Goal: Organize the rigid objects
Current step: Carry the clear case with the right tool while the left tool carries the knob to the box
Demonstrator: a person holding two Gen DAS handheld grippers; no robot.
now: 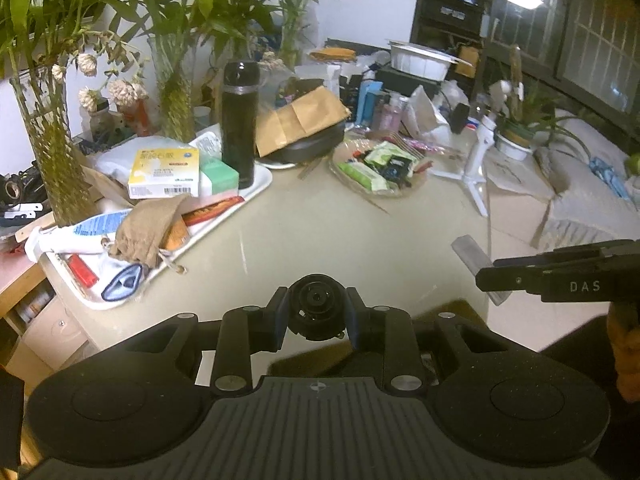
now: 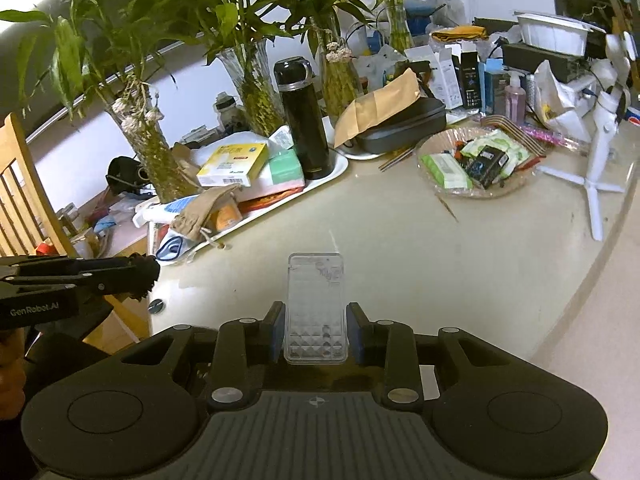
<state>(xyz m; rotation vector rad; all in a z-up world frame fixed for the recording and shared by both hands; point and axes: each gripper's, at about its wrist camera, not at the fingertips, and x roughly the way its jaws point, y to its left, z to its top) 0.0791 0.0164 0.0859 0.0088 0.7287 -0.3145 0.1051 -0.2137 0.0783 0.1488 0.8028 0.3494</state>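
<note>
Crowding the far side of a beige table, a white tray is seen loaded with a black flask, boxes and a cloth pouch; beside it a glass dish is filled with packets. A small black camera is clamped between the closed-in jaws of the left gripper. A clear ribbed case is pinched upright in the right gripper. Vases of green plants are lined along a white wall.
</note>
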